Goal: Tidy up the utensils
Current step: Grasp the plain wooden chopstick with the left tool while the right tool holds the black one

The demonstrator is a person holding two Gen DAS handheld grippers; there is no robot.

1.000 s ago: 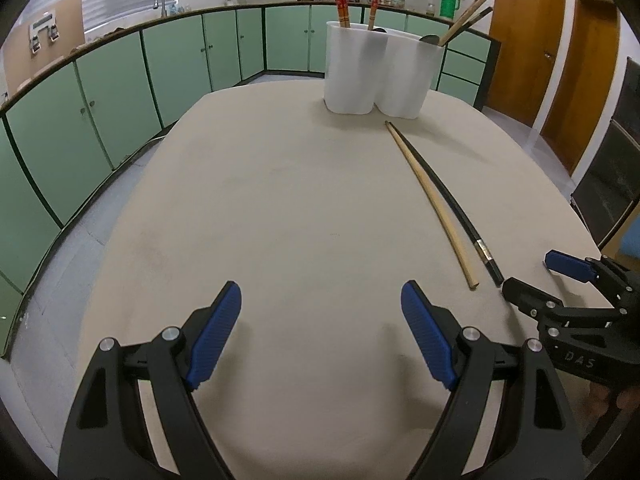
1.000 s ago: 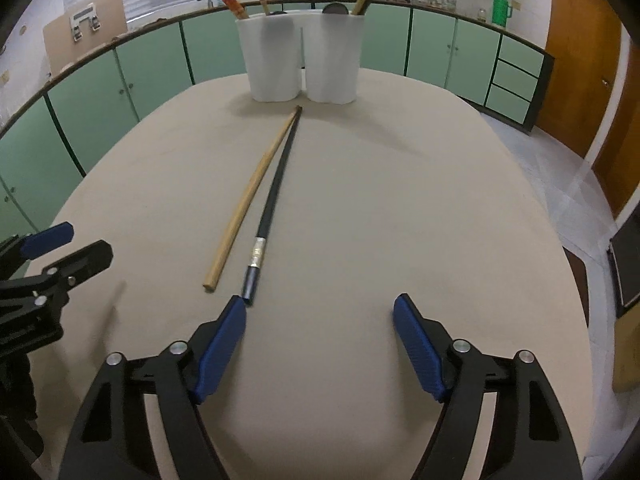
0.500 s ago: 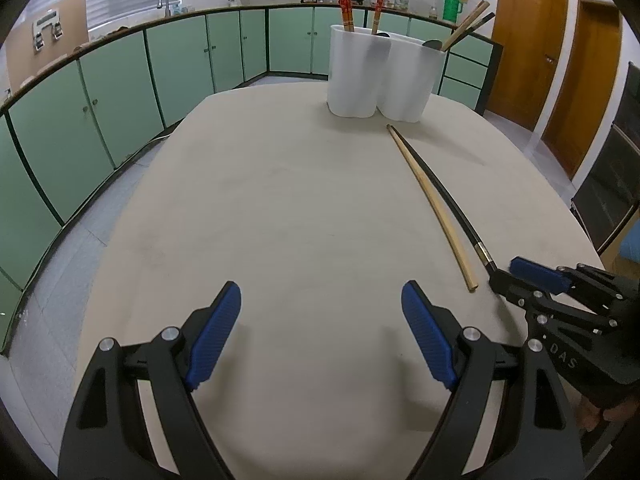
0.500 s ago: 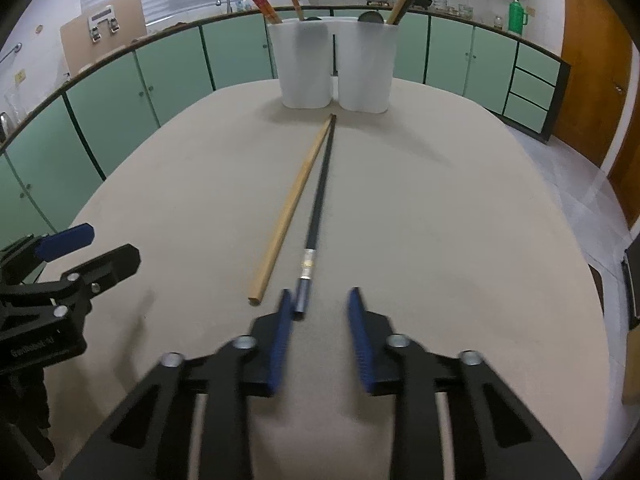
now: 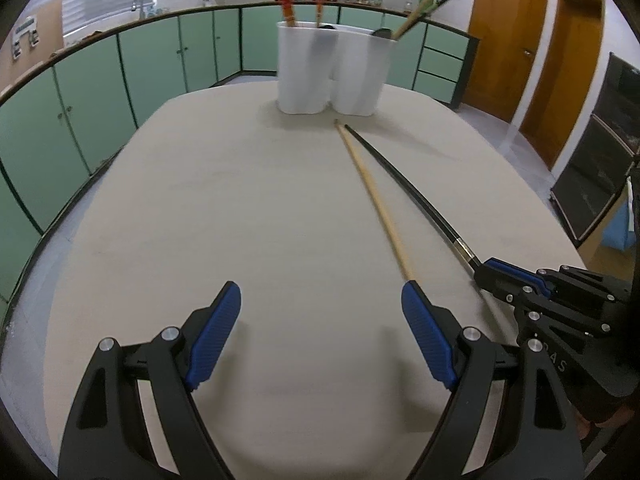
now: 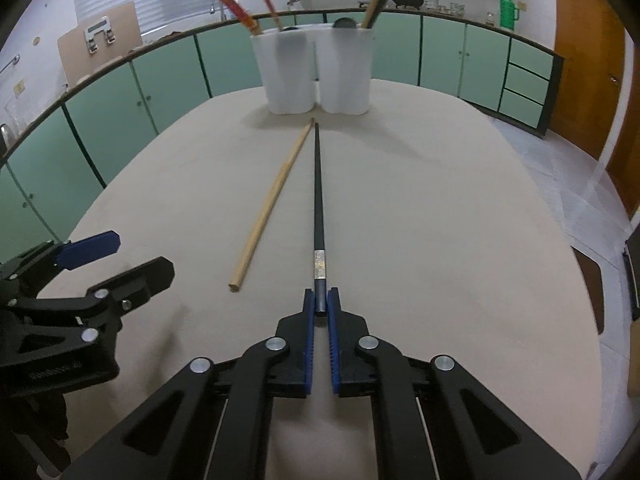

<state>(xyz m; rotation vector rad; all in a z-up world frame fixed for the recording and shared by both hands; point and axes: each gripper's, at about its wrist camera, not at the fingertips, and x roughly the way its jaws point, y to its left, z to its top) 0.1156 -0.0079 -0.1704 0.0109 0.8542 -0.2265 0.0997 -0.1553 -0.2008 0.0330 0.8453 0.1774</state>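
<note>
Black and slender, the lacquered chopstick (image 6: 319, 200) runs up mid-frame toward the white holder (image 6: 316, 72); our right gripper (image 6: 320, 304) has just clamped its near end. Light, stiff, slick: we grip firmly. Our left gripper (image 5: 320, 320) gapes empty.

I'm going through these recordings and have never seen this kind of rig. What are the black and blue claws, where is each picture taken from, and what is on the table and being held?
There is no robot here: a person holds one two-finger tool in each hand, and each carries a fisheye camera looking along its fingers. The left view shows the left tool wide open and empty above the table. The right view shows the right tool, whose jaws have just been closing, pinching the near end of a black chopstick. A wooden chopstick lies loose beside it. At the far end stands a white two-part holder with more chopsticks inside.
</note>
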